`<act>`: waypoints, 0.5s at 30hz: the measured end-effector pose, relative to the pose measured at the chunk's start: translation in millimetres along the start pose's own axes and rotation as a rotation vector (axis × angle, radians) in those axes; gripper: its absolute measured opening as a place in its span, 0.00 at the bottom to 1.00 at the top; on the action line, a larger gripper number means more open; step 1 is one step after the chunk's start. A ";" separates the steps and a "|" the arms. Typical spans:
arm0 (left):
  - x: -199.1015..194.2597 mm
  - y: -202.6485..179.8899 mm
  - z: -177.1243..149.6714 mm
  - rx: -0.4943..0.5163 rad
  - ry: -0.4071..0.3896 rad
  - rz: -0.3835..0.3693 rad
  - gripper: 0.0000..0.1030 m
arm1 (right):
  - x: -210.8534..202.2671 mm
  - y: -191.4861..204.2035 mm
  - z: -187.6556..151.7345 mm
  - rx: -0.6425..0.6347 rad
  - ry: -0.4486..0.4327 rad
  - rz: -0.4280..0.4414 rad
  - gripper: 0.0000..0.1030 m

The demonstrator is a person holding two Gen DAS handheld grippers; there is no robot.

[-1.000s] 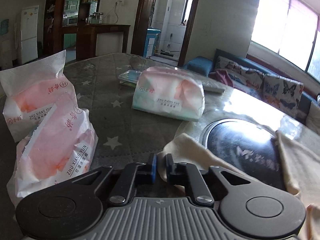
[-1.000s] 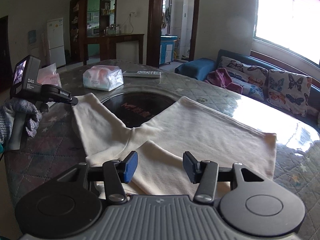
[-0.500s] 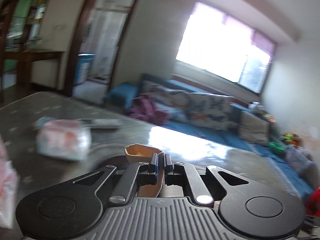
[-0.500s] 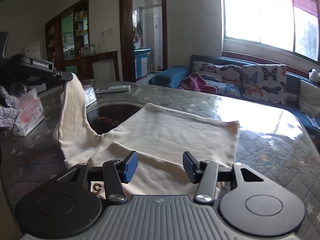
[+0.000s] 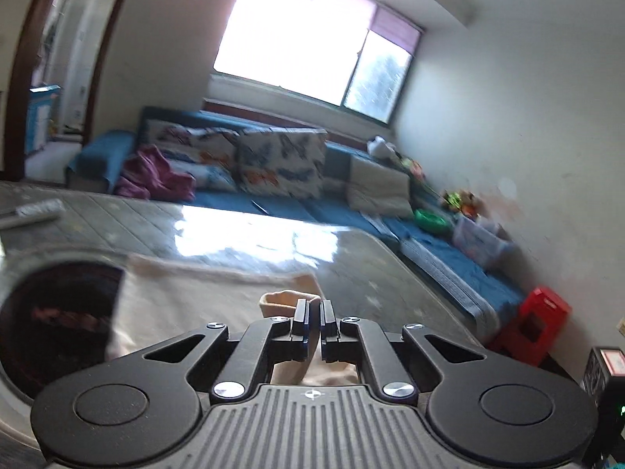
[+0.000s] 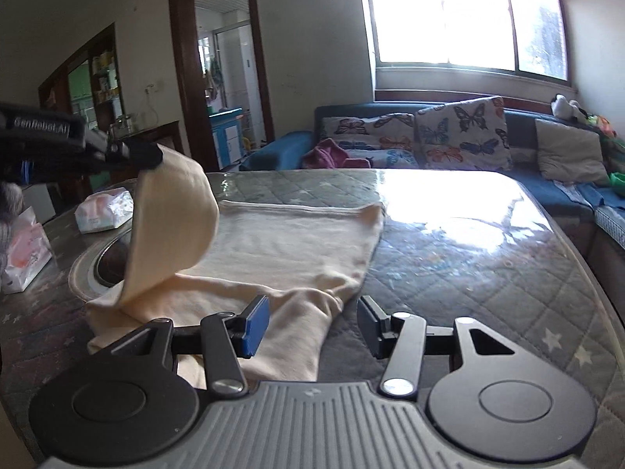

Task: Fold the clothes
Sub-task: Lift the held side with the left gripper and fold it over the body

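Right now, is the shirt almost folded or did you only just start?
Only just started. Done: the cream garment lies spread flat on the table. In hand: the left gripper is shut on one sleeve and holds it up in an arch over the body. The right gripper hangs open above the near edge, holding nothing. Left: lay that sleeve down, then all the other folds.

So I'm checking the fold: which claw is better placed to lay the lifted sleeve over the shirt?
Left. The left claw is shut on the sleeve, holding it above the shirt; the right claw is open and holds nothing.
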State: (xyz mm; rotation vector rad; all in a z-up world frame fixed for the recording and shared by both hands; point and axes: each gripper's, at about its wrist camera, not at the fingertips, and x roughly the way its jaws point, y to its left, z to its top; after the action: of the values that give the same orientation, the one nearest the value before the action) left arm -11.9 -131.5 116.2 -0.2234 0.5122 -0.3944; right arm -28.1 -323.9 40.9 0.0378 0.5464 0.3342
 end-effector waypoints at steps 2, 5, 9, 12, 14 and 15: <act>9.0 -5.4 -10.1 0.012 0.037 -0.021 0.06 | -1.0 -4.4 -2.5 0.012 0.003 -0.008 0.49; 19.5 -10.5 -25.9 0.031 0.093 -0.051 0.06 | -3.0 -10.7 -5.8 0.030 0.005 -0.022 0.49; 25.8 -12.3 -44.3 0.039 0.160 -0.083 0.14 | -4.0 -15.0 -5.9 0.048 0.002 -0.034 0.49; 20.4 -10.3 -51.7 0.060 0.174 -0.096 0.25 | -3.8 -16.2 -4.3 0.057 0.002 -0.037 0.49; 14.1 -6.1 -53.9 0.070 0.172 -0.099 0.28 | -1.8 -12.9 -2.7 0.052 0.002 -0.033 0.49; 10.9 -1.4 -53.2 0.074 0.164 -0.090 0.28 | -0.3 -10.7 -1.1 0.046 0.002 -0.029 0.49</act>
State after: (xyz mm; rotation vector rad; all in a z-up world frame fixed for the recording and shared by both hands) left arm -31.1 -143.1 66.7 -0.1431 0.6488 -0.5209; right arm -25.7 -334.2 38.8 0.0736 0.5564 0.2932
